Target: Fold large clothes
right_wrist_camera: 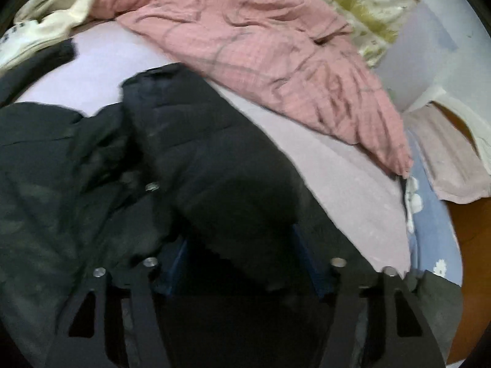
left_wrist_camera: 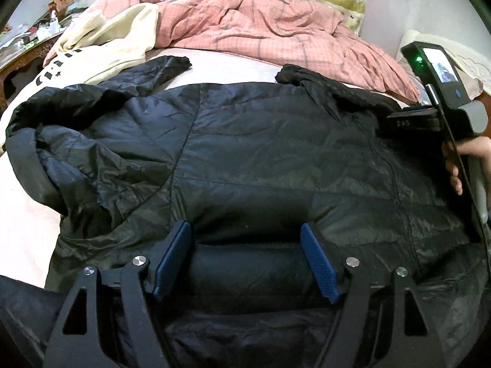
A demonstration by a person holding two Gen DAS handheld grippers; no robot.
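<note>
Left claw (left_wrist_camera: 245,260) spread over black jacket (left_wrist_camera: 245,153) on bed (left_wrist_camera: 24,214); right claw (right_wrist_camera: 242,263) straddling jacket sleeve (right_wrist_camera: 214,168), grip unclear.

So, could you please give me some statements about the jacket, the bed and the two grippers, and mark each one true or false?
1. The black jacket lies spread on the bed. True.
2. The pink quilt covers the jacket. False: it is bunched behind it.
3. The left gripper stands open over the jacket. True.
4. A cream garment lies beside the jacket. True.
5. The right gripper is over bare sheet. False: black fabric lies between its fingers.
</note>
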